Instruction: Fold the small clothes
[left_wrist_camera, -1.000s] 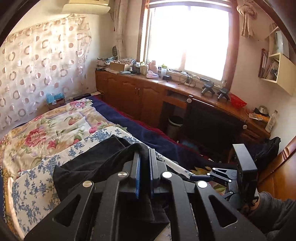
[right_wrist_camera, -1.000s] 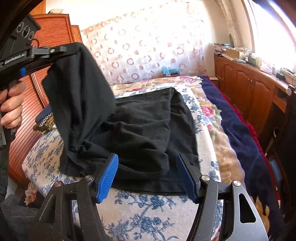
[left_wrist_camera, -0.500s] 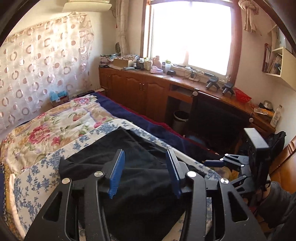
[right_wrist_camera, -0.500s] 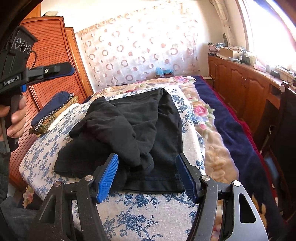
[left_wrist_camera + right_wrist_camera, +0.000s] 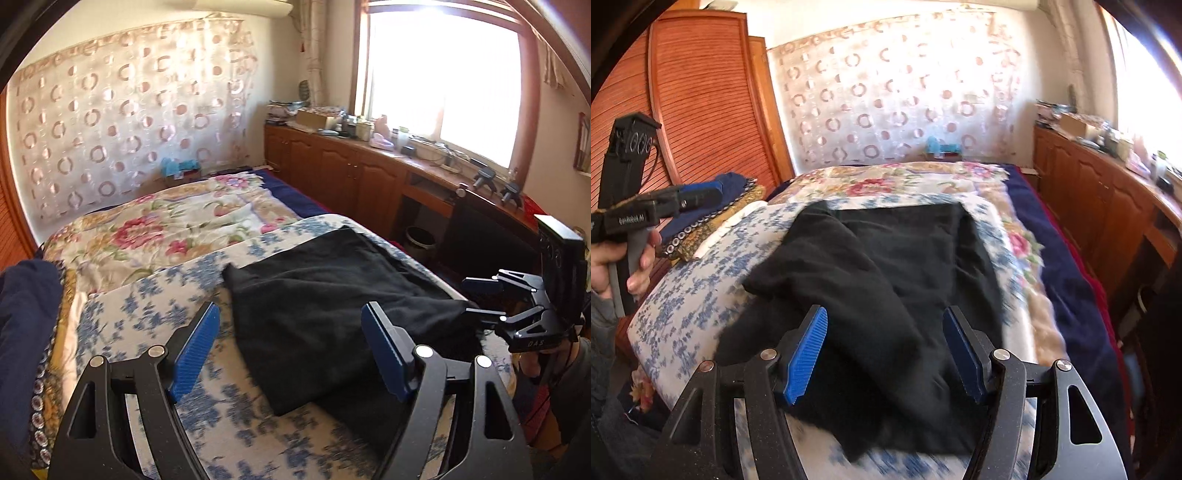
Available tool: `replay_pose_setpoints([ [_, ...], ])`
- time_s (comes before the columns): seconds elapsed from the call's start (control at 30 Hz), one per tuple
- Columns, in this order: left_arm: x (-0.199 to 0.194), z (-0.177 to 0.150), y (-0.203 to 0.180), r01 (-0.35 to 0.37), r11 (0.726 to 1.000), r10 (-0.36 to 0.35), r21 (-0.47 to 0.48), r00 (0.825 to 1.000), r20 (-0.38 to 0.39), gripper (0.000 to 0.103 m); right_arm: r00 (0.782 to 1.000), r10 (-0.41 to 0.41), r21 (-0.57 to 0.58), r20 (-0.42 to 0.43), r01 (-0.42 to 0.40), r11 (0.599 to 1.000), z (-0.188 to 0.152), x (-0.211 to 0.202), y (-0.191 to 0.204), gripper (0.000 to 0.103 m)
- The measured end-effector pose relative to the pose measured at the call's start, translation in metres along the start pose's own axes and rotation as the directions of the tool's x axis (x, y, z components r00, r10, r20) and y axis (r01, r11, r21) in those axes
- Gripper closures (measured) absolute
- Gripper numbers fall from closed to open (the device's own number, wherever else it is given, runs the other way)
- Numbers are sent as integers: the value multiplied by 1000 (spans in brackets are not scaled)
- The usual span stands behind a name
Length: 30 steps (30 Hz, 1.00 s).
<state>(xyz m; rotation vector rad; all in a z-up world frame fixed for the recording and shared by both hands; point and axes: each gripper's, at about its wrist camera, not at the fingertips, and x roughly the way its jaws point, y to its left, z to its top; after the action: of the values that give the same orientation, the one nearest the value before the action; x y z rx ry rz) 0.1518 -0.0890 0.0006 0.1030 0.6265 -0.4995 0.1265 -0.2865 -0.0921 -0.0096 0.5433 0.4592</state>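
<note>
A black garment [image 5: 332, 295] lies folded over itself on the blue-flowered sheet [image 5: 147, 314], seen rumpled in the right wrist view [image 5: 886, 266]. My left gripper [image 5: 291, 350] hovers over the garment's near left edge. Its jaws are opening and its blue pads touch nothing. In the right wrist view the left gripper [image 5: 701, 197] sits at the far left in a hand, clear of the cloth. My right gripper [image 5: 886, 354] is open above the garment's near end, pads apart from the fabric; in the left wrist view it [image 5: 474, 299] stands at the garment's right edge.
A folded navy cloth pile [image 5: 731, 184] lies on the bed's left side by a slatted wooden wardrobe [image 5: 701, 92]. A floral quilt [image 5: 166, 229] covers the far bed. Wooden cabinets [image 5: 332, 173] and a bin [image 5: 419, 240] line the window side.
The left gripper let go of the black garment, which dropped folded onto the bed. It opened wide and swung left and down. The right gripper moved in over the garment.
</note>
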Motion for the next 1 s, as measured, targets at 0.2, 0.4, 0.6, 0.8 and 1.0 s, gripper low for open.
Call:
replay_pose_setpoints([
  [0.2, -14, -14, 30, -42, 998, 42, -46, 999, 2, 23, 997, 80, -86, -21, -81, 993, 30, 38, 41, 36],
  [0.4, -28, -20, 55, -86, 994, 88, -68, 996, 13, 23, 988, 127, -153, -83, -139, 978, 52, 86, 67, 36],
  [0.6, -28, -26, 76, -114, 991, 116, -73, 993, 17, 23, 975, 148, -210, -167, -182, 961, 66, 131, 86, 36],
  [0.8, -25, -30, 89, -99, 991, 101, -88, 995, 14, 23, 950, 150, -250, -275, -221, 943, 65, 170, 106, 36],
  [1.0, -22, -32, 97, -99, 991, 100, -90, 995, 8, 23, 941, 106, -295, -323, -206, 933, 60, 193, 116, 36],
])
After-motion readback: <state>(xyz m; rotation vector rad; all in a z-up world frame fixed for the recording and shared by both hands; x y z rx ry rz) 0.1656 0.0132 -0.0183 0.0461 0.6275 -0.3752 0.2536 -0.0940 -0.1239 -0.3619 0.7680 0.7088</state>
